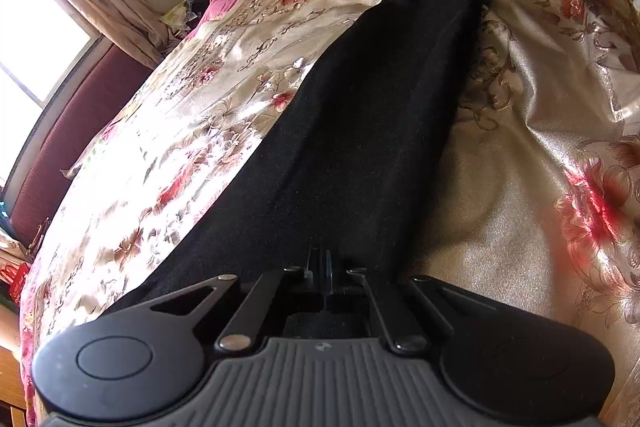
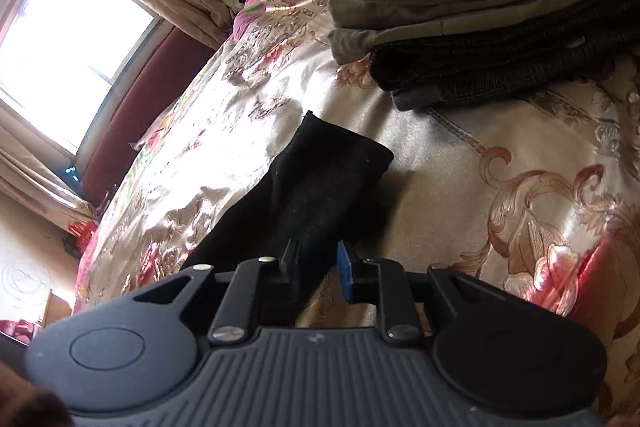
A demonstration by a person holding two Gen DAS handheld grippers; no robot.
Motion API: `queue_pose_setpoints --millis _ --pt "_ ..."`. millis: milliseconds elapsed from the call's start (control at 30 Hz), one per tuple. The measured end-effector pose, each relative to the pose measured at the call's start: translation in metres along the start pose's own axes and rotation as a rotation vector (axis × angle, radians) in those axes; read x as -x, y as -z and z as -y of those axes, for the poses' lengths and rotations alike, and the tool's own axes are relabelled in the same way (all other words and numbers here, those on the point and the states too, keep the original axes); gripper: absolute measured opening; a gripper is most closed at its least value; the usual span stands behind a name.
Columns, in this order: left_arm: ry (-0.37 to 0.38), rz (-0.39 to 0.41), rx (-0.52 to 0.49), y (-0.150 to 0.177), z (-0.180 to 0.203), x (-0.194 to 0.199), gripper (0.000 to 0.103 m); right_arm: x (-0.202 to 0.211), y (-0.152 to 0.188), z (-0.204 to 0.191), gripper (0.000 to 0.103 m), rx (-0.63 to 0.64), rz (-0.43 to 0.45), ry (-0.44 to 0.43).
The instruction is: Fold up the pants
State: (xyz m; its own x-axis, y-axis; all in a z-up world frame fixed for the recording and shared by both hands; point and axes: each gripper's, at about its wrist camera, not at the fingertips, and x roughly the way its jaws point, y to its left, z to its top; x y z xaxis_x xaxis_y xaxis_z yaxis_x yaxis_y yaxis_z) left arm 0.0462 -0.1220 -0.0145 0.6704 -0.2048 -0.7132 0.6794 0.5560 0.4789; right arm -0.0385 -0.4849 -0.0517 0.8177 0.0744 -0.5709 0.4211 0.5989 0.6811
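So the black pants [image 1: 360, 131] lie stretched in one long strip across the floral bedspread [image 1: 192, 99]. Left gripper [image 1: 323, 267] is clenched on the near end of them. Right gripper [image 2: 320, 263] sits at the far end, jaws apart around the fabric, nothing pinched yet. I'd clamp both ends evenly before folding. No containers anywhere, just a stack of folded clothes [image 2: 480, 27] beyond the pants.

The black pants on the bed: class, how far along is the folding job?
Done: the black pants lie flat in a long narrow strip on the floral bedspread, beside a stack of folded clothes. In hand: the left gripper is shut on one end; the right gripper is open over the other end. Left: folding the strip across its length, which looks not yet done.
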Motion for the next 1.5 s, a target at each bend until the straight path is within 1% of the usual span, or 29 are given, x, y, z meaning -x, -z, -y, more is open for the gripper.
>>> queue_pose_setpoints --millis 133,233,300,367,433,500,533,567,633,667,700,733,767,833,867,900,933,967,1033,1133,1167,1200,1267,1300,1333,1367,1433,1467,1500 --pt "-0.014 0.009 0.006 0.003 0.003 0.000 0.019 -0.008 -0.004 0.004 0.024 -0.062 0.019 -0.037" --pt "-0.026 0.017 0.029 0.004 0.003 0.002 0.019 -0.012 -0.005 0.006 0.024 -0.106 0.009 -0.047" --pt "-0.013 0.037 0.055 0.004 0.002 0.009 0.019 -0.007 -0.004 0.007 0.024 -0.109 0.016 -0.048" --pt "-0.002 0.059 0.053 0.004 0.004 0.013 0.022 -0.002 -0.002 0.009 0.024 -0.101 0.012 -0.048" --pt "-0.002 0.063 0.041 0.002 0.006 0.013 0.022 -0.006 -0.001 0.009 0.024 -0.096 -0.002 -0.045" --pt "-0.001 0.059 0.048 0.002 0.006 0.013 0.022 -0.011 -0.002 0.008 0.025 -0.101 0.002 -0.039" --pt "-0.001 0.059 0.056 0.002 0.005 0.013 0.022 -0.014 -0.002 0.007 0.026 -0.111 0.004 -0.052" --pt "-0.002 0.060 0.061 0.002 0.005 0.013 0.022 -0.017 -0.002 0.007 0.030 -0.119 0.003 -0.061" --pt "-0.010 0.065 0.060 0.001 0.005 0.014 0.023 -0.023 -0.003 0.003 0.031 -0.122 0.000 -0.057" --pt "-0.013 0.071 0.061 0.000 0.005 0.016 0.023 -0.023 -0.003 0.001 0.024 -0.114 0.005 -0.048" --pt "-0.011 0.082 0.067 -0.002 0.005 0.019 0.023 -0.020 -0.003 -0.002 0.008 -0.091 0.017 -0.045" --pt "-0.003 0.096 0.077 -0.004 0.005 0.023 0.023 -0.017 -0.004 -0.006 0.005 -0.066 0.028 -0.041" --pt "0.009 0.116 0.087 -0.006 0.004 0.027 0.024 -0.013 -0.005 -0.009 0.005 -0.061 0.031 -0.048" --pt "0.032 0.155 0.086 -0.011 0.008 0.034 0.033 -0.008 -0.008 -0.011 0.005 -0.068 0.033 -0.081" --pt "0.037 0.173 0.069 -0.015 0.013 0.035 0.041 -0.007 -0.010 -0.012 0.004 -0.070 0.030 -0.093" --pt "0.035 0.183 0.049 -0.018 0.018 0.034 0.047 -0.007 -0.012 -0.014 0.004 -0.079 0.027 -0.106" --pt "0.028 0.187 0.030 -0.020 0.024 0.031 0.047 -0.008 -0.014 -0.014 0.004 -0.096 0.025 -0.124" --pt "0.017 0.185 0.019 -0.022 0.028 0.028 0.047 -0.008 -0.016 -0.016 0.004 -0.111 0.024 -0.143" --pt "-0.016 0.176 0.030 -0.029 0.032 0.019 0.047 -0.005 -0.019 -0.023 0.004 -0.111 0.031 -0.173" --pt "-0.008 0.163 0.091 -0.040 0.026 0.009 0.045 0.001 -0.024 -0.036 0.004 -0.106 0.030 -0.232" --pt "-0.005 0.163 0.097 -0.042 0.025 0.008 0.040 0.002 -0.027 -0.040 0.004 -0.107 0.026 -0.246" --pt "0.001 0.172 0.099 -0.045 0.026 0.012 0.038 0.001 -0.030 -0.044 0.004 -0.105 0.022 -0.253" --pt "0.009 0.226 0.094 -0.048 0.031 0.027 0.038 0.001 -0.036 -0.053 0.004 -0.077 0.027 -0.251" --pt "0.001 0.254 0.080 -0.048 0.034 0.033 0.041 0.001 -0.038 -0.057 0.004 -0.061 0.027 -0.251" --pt "-0.010 0.263 0.061 -0.051 0.039 0.034 0.043 0.000 -0.040 -0.062 0.004 -0.052 0.026 -0.254" --pt "-0.022 0.263 0.046 -0.053 0.042 0.031 0.047 0.000 -0.041 -0.065 0.004 -0.044 0.025 -0.260" --pt "-0.061 0.225 0.028 -0.058 0.046 0.013 0.048 0.000 -0.043 -0.072 0.004 -0.032 0.026 -0.273" --pt "-0.068 0.201 0.031 -0.059 0.046 0.004 0.045 0.002 -0.042 -0.075 0.004 -0.025 0.027 -0.279" --pt "-0.070 0.174 0.042 -0.059 0.043 -0.005 0.029 0.003 -0.042 -0.077 0.004 -0.018 0.029 -0.280"
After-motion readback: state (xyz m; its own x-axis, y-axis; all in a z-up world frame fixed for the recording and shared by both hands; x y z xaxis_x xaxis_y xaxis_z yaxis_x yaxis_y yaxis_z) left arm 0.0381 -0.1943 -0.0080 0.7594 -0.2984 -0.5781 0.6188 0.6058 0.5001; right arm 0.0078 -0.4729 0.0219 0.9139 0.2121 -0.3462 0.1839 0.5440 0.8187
